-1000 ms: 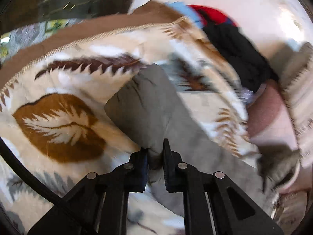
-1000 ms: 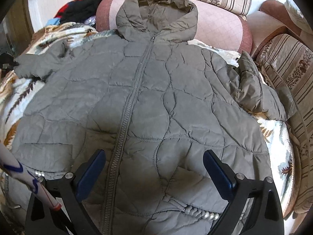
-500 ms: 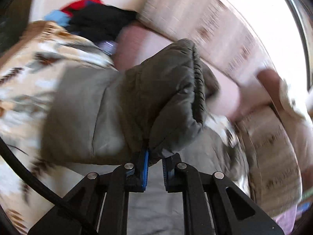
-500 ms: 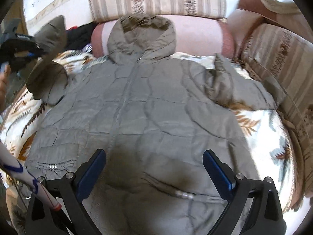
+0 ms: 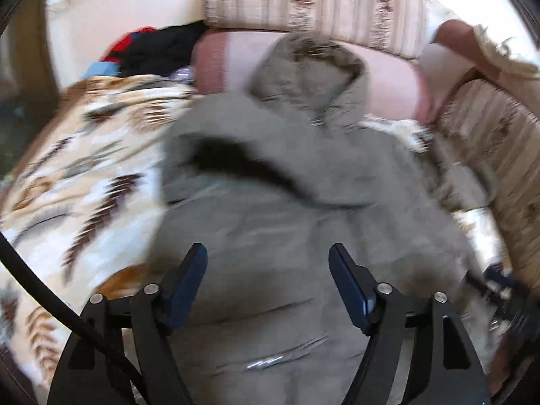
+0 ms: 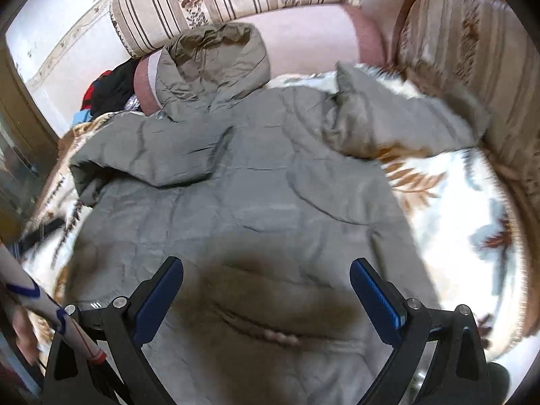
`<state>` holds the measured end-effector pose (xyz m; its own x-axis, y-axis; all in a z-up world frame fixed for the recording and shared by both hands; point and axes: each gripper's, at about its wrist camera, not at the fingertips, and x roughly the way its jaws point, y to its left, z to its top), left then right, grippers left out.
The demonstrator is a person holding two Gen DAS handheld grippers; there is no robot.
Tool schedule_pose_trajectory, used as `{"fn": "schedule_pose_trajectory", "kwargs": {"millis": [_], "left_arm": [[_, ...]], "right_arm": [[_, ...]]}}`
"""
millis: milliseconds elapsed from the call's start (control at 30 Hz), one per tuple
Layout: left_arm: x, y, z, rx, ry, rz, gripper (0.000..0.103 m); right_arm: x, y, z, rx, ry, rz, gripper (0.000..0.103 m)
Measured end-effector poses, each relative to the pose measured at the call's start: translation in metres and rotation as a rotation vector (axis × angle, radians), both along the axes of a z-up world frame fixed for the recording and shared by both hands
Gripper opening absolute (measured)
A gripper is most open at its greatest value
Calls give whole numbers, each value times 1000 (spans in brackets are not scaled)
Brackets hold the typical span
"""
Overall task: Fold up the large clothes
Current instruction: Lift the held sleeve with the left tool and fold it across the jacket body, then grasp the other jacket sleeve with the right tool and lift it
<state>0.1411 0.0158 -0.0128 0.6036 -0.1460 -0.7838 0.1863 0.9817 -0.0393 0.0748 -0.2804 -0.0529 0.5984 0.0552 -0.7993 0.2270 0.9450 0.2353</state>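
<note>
No brand, label or legible writing on anything in either view; left-wrist frame heavily motion-blurred.

Left-wrist view, left to right: leaf-patterned blanket fills the left half; pile of dark and red clothes at upper left against the wall; grey quilted jacket across the centre, hood at top centre resting on the pink bolster; striped sofa cushion along the top edge. Left gripper at bottom centre, jaws spread wide, nothing between them. Half a second ago those jaws were clenched on the jacket's sleeve cuff, lifted in front of the lens; now the cuff is let go and the left sleeve lies folded across the chest.

Right-wrist view, left to right: folded left sleeve draped over the jacket at centre left, cuff toward the middle; the hood at upper centre; right sleeve still stretched out to the upper right over the blanket. Right gripper at bottom centre, jaws wide apart and empty above the hem, as before.

Jacket lies flat, front up, long axis running from bottom of frame up to the hood, hood pointing away from both cameras.
</note>
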Motion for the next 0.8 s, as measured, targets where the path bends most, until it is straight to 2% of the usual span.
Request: {"fn": "schedule_pose_trajectory", "kwargs": {"millis": [167, 300, 433, 500, 533, 567, 600, 633, 733, 800], "left_arm": [[-22, 60, -15, 94, -30, 158, 74], [-21, 98, -39, 104, 17, 238, 74], [-17, 127, -66, 74, 86, 288, 74], [-16, 132, -77, 58, 115, 291, 74], [-17, 134, -81, 42, 127, 288, 74], [-17, 134, -84, 27, 136, 286, 74], [-16, 130, -86, 17, 142, 283, 74], [-16, 128, -89, 4, 149, 277, 74], [-22, 118, -95, -27, 184, 249, 74], [-27, 110, -95, -3, 180, 243, 72]], "right_arm": [[63, 0, -14, 88, 16, 21, 101], [127, -3, -38, 119, 55, -34, 101], [175, -6, -66, 165, 125, -72, 100], [192, -4, -71, 168, 144, -74, 81], [199, -2, -69, 174, 150, -52, 53], [204, -2, -65, 168, 157, -38, 38], [208, -5, -58, 170, 139, -30, 29], [211, -9, -53, 161, 136, -33, 22], [213, -24, -40, 54, 129, -91, 20], [213, -33, -43, 29, 148, -113, 20]]}}
